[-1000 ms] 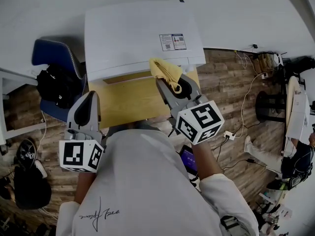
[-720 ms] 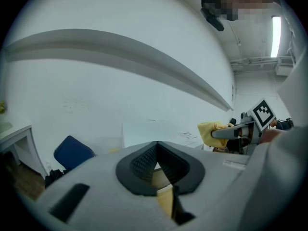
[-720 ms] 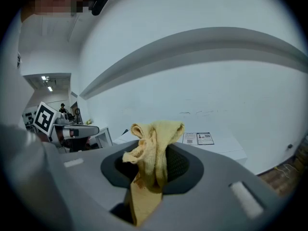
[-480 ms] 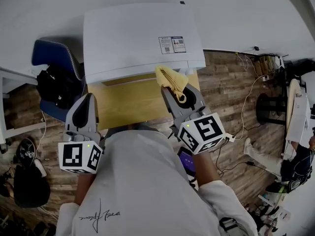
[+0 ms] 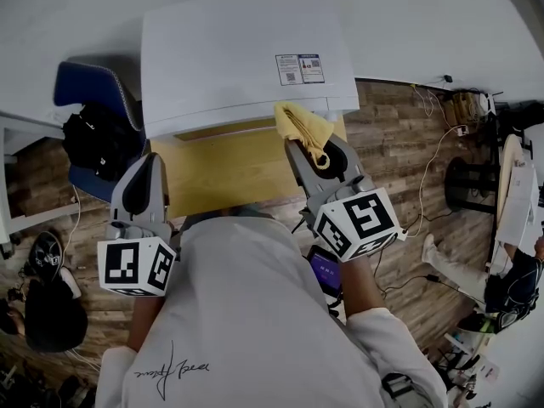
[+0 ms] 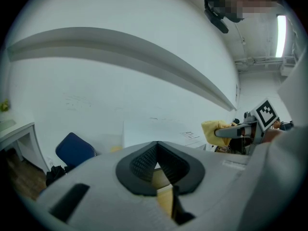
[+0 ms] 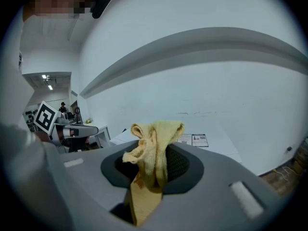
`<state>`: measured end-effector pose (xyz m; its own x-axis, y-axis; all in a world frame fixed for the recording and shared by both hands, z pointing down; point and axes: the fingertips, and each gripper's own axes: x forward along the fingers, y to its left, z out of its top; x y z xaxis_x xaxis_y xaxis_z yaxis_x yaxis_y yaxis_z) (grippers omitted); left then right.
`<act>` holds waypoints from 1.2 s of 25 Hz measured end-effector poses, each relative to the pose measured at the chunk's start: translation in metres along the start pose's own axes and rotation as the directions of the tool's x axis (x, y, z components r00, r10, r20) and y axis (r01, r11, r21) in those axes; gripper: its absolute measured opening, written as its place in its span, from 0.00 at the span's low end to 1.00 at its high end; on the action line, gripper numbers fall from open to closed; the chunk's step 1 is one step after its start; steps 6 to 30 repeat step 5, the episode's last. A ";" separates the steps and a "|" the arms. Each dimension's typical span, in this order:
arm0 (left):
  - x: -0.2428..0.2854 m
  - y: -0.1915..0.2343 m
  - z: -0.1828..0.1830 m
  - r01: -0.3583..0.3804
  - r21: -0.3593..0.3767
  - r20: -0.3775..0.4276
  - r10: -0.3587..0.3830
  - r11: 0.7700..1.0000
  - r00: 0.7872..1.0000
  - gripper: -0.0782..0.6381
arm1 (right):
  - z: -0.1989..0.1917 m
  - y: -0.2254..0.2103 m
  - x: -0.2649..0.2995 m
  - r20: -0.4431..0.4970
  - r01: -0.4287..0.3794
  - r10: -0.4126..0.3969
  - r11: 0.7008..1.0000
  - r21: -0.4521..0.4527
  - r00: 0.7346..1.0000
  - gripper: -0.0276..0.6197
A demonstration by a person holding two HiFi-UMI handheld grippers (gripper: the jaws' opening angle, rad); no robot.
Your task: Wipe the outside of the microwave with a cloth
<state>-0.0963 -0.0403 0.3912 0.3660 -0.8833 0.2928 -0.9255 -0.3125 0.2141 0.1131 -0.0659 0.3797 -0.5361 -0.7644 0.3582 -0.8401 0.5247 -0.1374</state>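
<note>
Wood-plank floor (image 5: 399, 134) and white wall (image 5: 425, 24) frame a yellow wooden surface (image 5: 221, 172), seen from above. White box-shaped microwave (image 5: 229, 58) stands at the far side of the surface, w/ a small printed label (image 5: 298, 69) on its top, right of centre. Blue chair (image 5: 89, 87) w/ a black bag (image 5: 93, 147) sits left of the surface.

Right claw (image 5: 297, 149): clenched on a crumpled yellow cloth (image 5: 303, 128). Right gripper view shows the cloth (image 7: 153, 153) pinched betw. the dark pads, its bunched top standing above the claw tips and a flat tail hanging below. From the head view the cloth lies at the microwave's front upper edge, near the right end, just below the label; whether it actually touches the casing can't be told.

Left claw (image 5: 142, 172): closed, pads meeting at the tips, nothing betw. them (left gripper view, (image 6: 156, 160)). It is held low at the surface's left edge, well apart from the microwave and from the right claw. Same view shows the cloth (image 6: 214, 131) at far right, beside the microwave (image 6: 149, 131).

Marker cubes: left (image 5: 136, 266), right (image 5: 357, 222), both close to the person's white-shirted torso.
</note>
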 end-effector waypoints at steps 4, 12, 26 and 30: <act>0.000 0.001 0.003 -0.007 0.003 0.009 0.007 1.000 1.000 0.09 | 0.003 0.001 0.007 0.001 -0.016 0.016 1.000 -0.016 1.000 0.23; 0.000 0.001 0.005 -0.010 0.005 0.012 0.010 1.000 1.000 0.09 | 0.004 0.002 0.009 0.000 -0.021 0.021 1.000 -0.022 1.000 0.23; 0.000 0.001 0.005 -0.010 0.005 0.012 0.010 1.000 1.000 0.09 | 0.004 0.002 0.009 0.000 -0.021 0.021 1.000 -0.022 1.000 0.23; 0.000 0.001 0.005 -0.010 0.005 0.012 0.010 1.000 1.000 0.09 | 0.004 0.002 0.009 0.000 -0.021 0.021 1.000 -0.022 1.000 0.23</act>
